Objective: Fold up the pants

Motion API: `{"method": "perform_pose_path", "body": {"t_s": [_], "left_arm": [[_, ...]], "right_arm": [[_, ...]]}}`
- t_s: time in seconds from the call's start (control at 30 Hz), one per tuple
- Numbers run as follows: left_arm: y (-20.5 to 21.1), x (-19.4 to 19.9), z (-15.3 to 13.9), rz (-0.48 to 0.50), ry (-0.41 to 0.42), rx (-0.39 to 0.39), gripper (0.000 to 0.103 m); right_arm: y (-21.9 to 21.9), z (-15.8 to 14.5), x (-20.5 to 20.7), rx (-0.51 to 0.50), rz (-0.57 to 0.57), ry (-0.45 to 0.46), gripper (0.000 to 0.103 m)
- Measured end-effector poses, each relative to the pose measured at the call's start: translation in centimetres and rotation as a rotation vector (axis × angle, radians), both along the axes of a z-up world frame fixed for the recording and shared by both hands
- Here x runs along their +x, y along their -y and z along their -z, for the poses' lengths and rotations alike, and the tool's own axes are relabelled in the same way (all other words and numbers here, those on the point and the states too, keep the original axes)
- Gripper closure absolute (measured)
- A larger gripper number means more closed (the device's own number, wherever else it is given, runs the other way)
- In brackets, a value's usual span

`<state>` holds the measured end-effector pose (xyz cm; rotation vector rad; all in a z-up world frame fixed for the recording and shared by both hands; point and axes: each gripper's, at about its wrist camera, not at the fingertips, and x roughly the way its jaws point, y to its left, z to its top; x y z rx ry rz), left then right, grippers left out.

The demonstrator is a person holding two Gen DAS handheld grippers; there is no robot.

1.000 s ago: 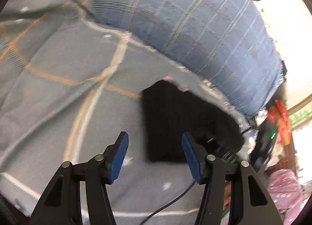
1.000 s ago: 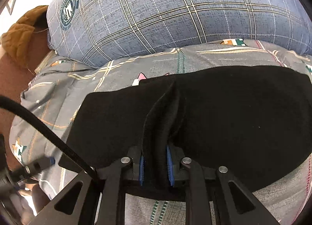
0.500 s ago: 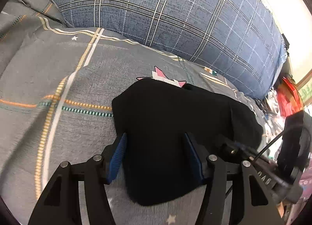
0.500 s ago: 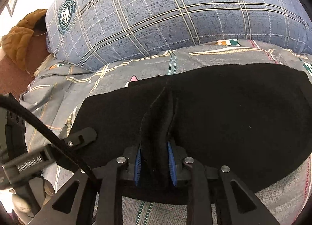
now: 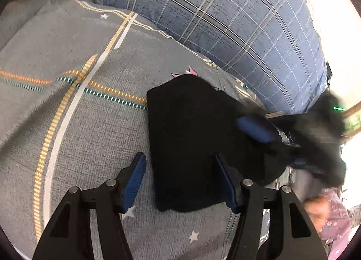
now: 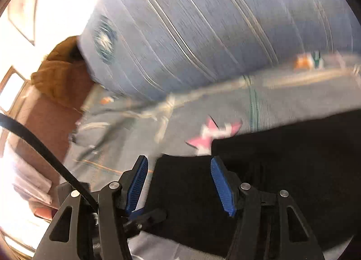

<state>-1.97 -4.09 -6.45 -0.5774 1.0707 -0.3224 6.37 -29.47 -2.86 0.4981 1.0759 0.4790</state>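
The black pants (image 5: 191, 136) lie folded into a thick block on the grey patterned bedsheet (image 5: 79, 124). My left gripper (image 5: 180, 181) hangs low over their near corner, open, its fingers astride the cloth edge without pinching it. The right gripper (image 6: 178, 183) is blurred by motion and its jaws are opening. The pants (image 6: 282, 169) lie flat beneath and between its fingers, and nothing is pressed by the pads. In the left wrist view, one blue pad (image 5: 255, 129) of the right gripper shows over the far side of the pants.
A big blue plaid pillow (image 5: 225, 23) lies along the far side of the bed, also in the right wrist view (image 6: 203, 23). A brown garment (image 6: 58, 79) sits beside it. A black cable (image 6: 45, 154) crosses the lower left. Purple patterned cloth (image 5: 331, 226) shows at the lower right.
My right gripper let go of the pinched ridge of black cloth, opened wide and swung sideways. My left gripper sank toward the near corner of the pants.
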Motion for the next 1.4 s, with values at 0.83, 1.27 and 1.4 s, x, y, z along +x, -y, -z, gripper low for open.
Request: {"method": "perform_pose_path", "body": {"t_s": [0.83, 1.27, 1.4], "left_arm": [[8.8, 4.1, -5.2, 0.245, 0.161, 0.238, 0.037], [35.3, 13.2, -2.5, 0.719, 0.056, 0.305, 0.037], [38.9, 15.0, 0.7, 0.802, -0.031, 0.311, 0.037]], "right_arm": [[12.2, -3.6, -12.1, -0.193, 0.302, 0.259, 0.035], [24.4, 0.5, -13.1, -0.070, 0.603, 0.189, 0.035], [24.3, 0.6, -11.6, -0.066, 0.568, 0.180, 0.034]]}}
